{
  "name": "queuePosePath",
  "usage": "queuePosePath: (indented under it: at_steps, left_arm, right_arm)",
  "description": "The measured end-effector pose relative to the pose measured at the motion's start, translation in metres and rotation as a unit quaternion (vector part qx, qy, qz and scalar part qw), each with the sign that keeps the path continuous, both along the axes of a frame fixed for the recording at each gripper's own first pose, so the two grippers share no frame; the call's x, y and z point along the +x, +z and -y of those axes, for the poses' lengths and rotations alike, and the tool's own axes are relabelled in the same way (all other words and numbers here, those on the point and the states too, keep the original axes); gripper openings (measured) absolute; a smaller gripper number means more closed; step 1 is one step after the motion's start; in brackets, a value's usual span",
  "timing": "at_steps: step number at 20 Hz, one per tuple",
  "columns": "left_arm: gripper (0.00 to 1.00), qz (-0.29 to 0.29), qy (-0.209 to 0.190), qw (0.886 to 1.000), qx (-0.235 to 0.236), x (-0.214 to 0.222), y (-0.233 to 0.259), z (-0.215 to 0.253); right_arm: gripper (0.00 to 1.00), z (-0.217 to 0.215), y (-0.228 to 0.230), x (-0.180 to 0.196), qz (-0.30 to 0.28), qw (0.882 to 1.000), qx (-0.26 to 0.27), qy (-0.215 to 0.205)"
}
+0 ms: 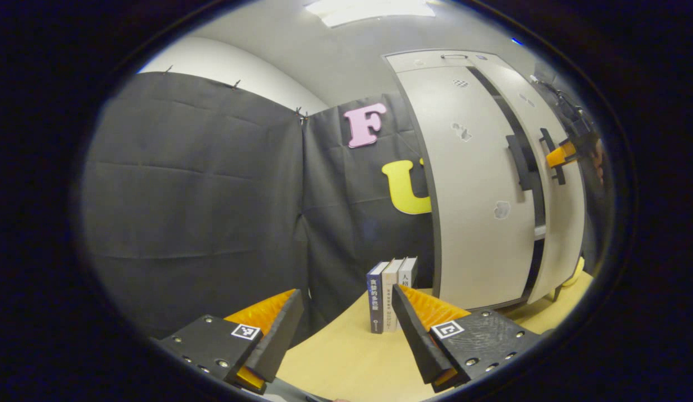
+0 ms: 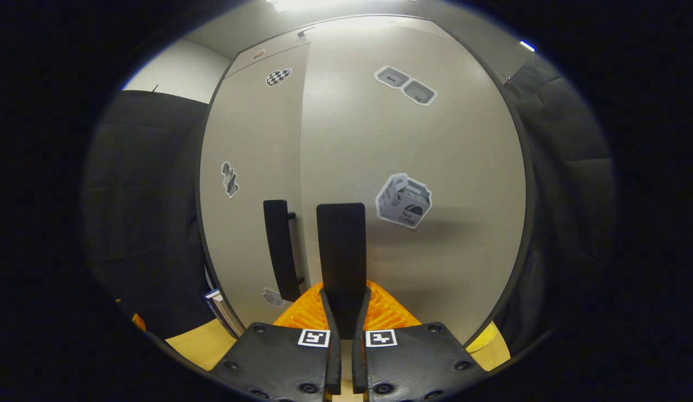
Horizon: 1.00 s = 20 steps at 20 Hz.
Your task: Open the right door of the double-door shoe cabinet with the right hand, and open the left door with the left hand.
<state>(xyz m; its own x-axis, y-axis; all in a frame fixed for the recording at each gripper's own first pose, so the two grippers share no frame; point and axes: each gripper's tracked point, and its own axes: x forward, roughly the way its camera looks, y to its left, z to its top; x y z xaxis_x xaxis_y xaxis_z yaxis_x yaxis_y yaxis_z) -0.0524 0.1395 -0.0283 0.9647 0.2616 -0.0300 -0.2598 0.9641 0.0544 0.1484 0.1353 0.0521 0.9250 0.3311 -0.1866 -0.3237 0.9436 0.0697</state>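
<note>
1. The right gripper (image 2: 342, 312) has its jaws clamped on the right door handle (image 2: 341, 251).
2. The left gripper (image 1: 346, 326) is spread wide, holding nothing, above the table (image 1: 346, 363).
3. Books (image 1: 391, 293) stand beyond it.
4. The shoe cabinet (image 1: 480, 184) stands farther right, its right door (image 1: 558, 234) slightly ajar and its left door (image 1: 474, 223) shut.

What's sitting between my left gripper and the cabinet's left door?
In the left gripper view, three upright books on the table stand between the open left gripper and the left door.
</note>
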Motion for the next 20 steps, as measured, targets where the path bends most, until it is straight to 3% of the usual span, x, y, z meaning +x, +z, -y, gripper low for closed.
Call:
queuePosePath:
  at_steps: [10,20]
  left_arm:
    - [0.94,0.01,-0.054,0.998,0.009,0.022,0.011,0.052]
    - [0.94,0.013,-0.103,0.995,0.006,0.042,0.016,0.109]
  right_arm:
    - [0.09,0.024,0.002,-0.039,-0.01,1.0,0.003,0.024]
    - [0.09,0.068,0.006,-0.077,-0.018,0.999,0.019,0.021]
